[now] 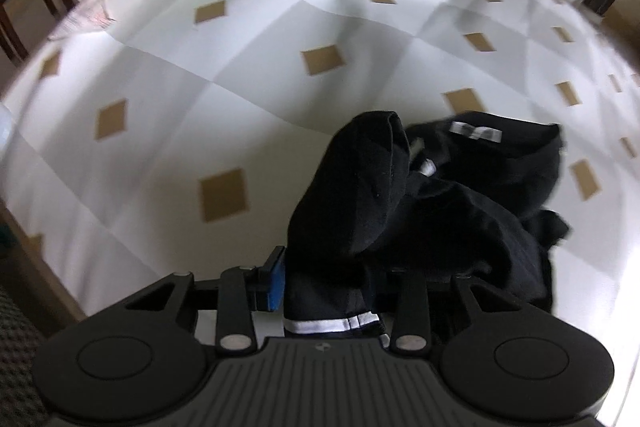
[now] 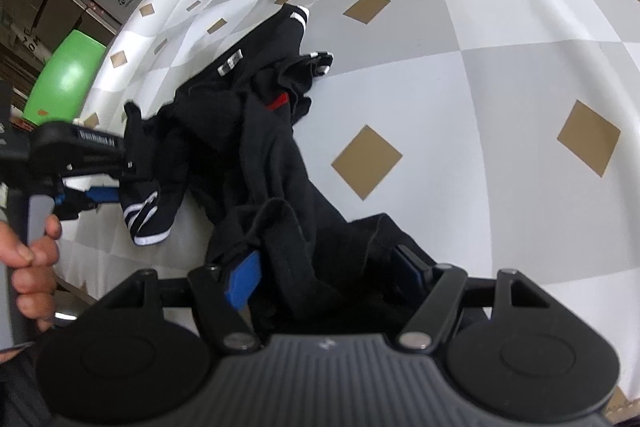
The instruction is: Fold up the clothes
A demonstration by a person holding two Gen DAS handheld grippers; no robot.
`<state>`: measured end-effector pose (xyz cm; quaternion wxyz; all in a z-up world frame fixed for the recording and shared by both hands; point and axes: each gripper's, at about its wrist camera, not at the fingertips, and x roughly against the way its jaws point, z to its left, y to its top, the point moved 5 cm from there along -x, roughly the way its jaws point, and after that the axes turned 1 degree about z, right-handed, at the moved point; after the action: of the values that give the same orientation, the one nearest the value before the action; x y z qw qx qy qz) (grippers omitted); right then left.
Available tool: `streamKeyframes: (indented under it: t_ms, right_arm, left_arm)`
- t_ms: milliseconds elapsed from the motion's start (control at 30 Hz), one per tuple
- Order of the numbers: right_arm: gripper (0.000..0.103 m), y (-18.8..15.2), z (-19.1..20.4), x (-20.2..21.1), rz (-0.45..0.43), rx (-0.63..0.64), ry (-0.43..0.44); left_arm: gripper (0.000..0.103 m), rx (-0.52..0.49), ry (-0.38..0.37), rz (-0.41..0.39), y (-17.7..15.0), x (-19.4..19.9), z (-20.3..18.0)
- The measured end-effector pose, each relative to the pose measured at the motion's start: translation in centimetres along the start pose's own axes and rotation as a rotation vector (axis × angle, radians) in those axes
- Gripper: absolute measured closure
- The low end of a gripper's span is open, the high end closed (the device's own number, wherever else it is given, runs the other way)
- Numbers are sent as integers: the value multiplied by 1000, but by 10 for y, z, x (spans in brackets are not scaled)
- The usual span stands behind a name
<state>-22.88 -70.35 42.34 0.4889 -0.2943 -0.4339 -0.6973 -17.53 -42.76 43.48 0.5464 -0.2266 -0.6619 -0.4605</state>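
Right wrist view: black garment (image 2: 256, 131) bunched between both clamped grippers, left gripper (image 2: 120, 193), right gripper (image 2: 320, 275).

Each gripper has a black body: a ribbed dark grey plate in the middle bearing a small pale logo, flanked by two round black discs with a raised ring. From the plate, two flat black link bars run forward, each pinned with a silver rivet, to triangular black brackets with cut-out windows. The left gripper (image 1: 332, 267) has a bright blue pad on its one visible finger; the right gripper (image 2: 332, 271) carries blue pads (image 2: 242, 279) too. Seen from the right wrist, the left gripper's black side bears small white lettering, too blurred to read, above a pale grey handle held by a bare hand (image 2: 30, 263).
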Motion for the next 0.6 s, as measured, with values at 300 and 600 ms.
streamKeyframes:
  t_ms: [300,600]
  right_arm:
    - [35,46,19,1,-9,62,24]
    - [35,86,29,-28,5,60,52]
  left_arm:
    - [68,-22,55,42,19,-13,14]
    - [58,-12,18,61,28,-17,17]
